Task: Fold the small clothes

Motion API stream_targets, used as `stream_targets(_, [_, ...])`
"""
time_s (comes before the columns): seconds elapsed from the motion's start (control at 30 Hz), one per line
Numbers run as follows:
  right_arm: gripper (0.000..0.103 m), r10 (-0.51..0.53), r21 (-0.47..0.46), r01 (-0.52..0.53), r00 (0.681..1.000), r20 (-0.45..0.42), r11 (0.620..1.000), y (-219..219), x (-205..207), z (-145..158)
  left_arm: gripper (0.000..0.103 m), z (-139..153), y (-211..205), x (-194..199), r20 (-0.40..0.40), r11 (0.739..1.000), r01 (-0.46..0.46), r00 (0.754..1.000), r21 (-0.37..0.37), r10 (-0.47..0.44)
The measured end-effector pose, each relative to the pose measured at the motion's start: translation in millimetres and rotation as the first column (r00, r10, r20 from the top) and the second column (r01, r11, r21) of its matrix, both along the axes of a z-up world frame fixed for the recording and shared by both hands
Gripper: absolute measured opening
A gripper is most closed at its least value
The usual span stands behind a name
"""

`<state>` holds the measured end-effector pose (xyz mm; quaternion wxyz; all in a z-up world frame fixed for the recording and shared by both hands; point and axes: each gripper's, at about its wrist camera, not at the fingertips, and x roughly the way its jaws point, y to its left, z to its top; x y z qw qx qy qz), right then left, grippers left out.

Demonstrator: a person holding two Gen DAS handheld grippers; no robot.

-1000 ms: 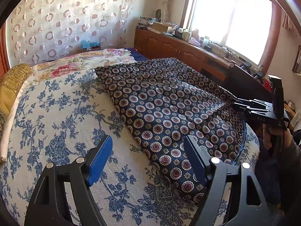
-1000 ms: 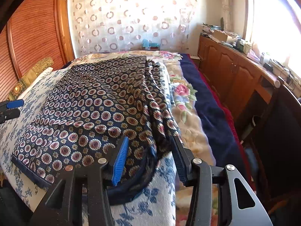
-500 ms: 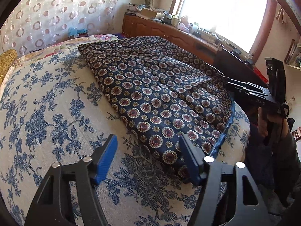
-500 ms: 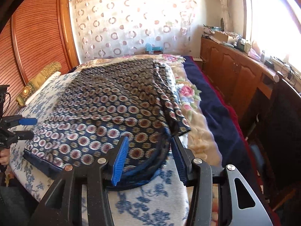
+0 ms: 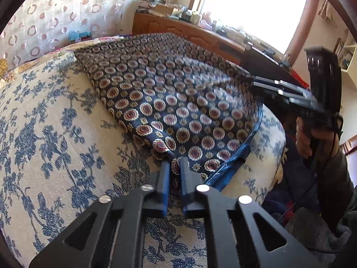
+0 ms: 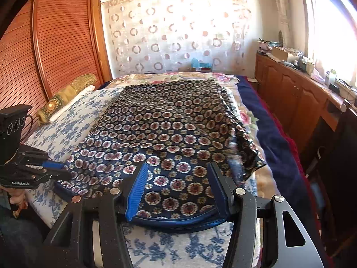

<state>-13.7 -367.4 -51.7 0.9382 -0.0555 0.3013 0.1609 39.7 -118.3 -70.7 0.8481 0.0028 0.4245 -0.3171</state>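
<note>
The left claw [image 5: 175, 164] is clamped on the garment's [image 5: 178, 102] near corner; cloth runs toward twelve o'clock. The right claw [image 6: 178, 187], opening, apparently straddles the hem untouched.

**Black frames, blue pads**

Both the left gripper [image 5: 175, 163] and the right gripper [image 6: 178, 174] have matte black frames with triangular cutouts, silver round screws and ribbed blue pads [image 6: 136, 192]. A dark grey sleeve [image 5: 339, 192] shows below the right gripper's handle.

Both wrist views close, angled down, sharing patterned garment [image 5: 178, 102] on bed [image 6: 73, 120].
</note>
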Motion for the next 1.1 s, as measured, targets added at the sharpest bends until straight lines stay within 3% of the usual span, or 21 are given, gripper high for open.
stream_targets(0.17, [0.065, 0.054, 0.001, -0.054, 0.999, 0.005, 0.999, 7, -11, 3, 0.005, 26, 3, -1, 0.051, 0.998, -0.007, 0.999, -0.058, 0.010])
stream_targets(0.4, [0.067, 0.133, -0.009, -0.133, 0.991, 0.005, 0.991, 27, -24, 0, 0.004, 57, 1, 14, 0.126, 0.996, -0.026, 0.991, -0.088, 0.036])
stream_targets(0.77, [0.068, 0.197, 0.010, -0.197, 0.980, -0.039, 0.980, 32, -32, -2, 0.004, 68, -3, 41, 0.157, 0.991, -0.075, 0.983, -0.108, 0.091])
stream_targets(1.1, [0.068, 0.122, -0.149, -0.127, 0.992, -0.045, 0.981, 26, -19, -15, 0.004, 63, 4, 45, 0.140, 0.986, -0.102, 0.983, -0.130, 0.120])
